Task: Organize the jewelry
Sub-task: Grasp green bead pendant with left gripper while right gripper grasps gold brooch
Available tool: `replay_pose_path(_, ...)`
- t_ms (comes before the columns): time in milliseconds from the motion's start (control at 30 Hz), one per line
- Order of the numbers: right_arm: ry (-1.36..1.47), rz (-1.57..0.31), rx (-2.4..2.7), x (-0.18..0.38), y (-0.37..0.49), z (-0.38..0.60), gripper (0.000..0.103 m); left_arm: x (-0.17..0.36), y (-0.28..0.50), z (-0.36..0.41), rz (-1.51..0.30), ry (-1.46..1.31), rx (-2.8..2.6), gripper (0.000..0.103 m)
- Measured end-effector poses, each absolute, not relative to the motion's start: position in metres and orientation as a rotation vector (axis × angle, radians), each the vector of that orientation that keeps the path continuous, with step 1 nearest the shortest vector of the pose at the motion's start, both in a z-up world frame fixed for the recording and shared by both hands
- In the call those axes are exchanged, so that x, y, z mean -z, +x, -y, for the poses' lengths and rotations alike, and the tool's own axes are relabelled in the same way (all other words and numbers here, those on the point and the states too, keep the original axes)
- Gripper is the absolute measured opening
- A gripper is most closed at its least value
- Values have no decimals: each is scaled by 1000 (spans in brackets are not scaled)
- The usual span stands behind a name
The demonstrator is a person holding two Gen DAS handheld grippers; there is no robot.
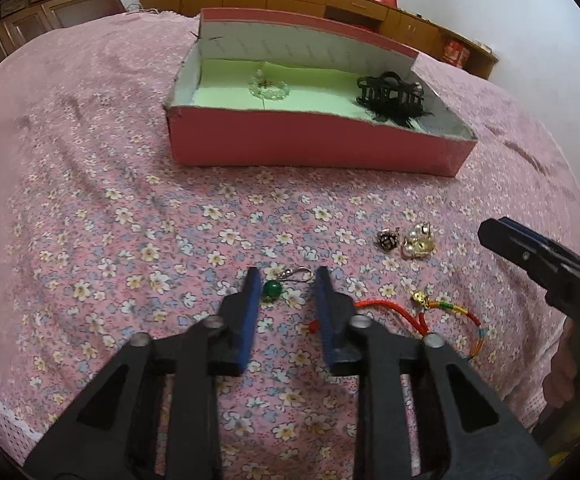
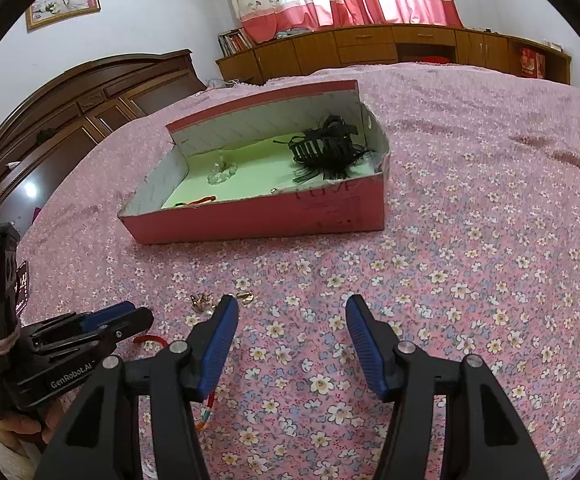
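Note:
A green bead charm with a silver clasp lies on the floral bedspread between the tips of my open left gripper, not clamped. A red cord bracelet lies just right of it, partly under the right finger. A dark earring and gold earrings lie farther right. The pink box ahead holds a clear bead bracelet and a black hair claw. My right gripper is open and empty above the bedspread, with the gold earrings to its left.
The bed fills both views. The box also holds a red cord near its front wall. The left gripper's body sits at the right view's left edge. A wooden wardrobe and low cabinets stand behind the bed.

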State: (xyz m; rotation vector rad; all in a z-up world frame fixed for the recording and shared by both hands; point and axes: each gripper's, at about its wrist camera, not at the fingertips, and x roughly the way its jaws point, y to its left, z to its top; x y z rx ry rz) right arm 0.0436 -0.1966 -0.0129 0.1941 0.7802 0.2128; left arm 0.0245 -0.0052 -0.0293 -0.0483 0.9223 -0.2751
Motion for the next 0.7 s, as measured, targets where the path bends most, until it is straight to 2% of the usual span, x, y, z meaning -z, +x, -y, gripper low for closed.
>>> replay_pose_path(167,192,-785,-216,14,44,195,59,32,27,3,-933,-59,264,1)
replay_pose_path(700,124,-828,-323,21,51,162,59,13,25,-20,-864,-128,222,1)
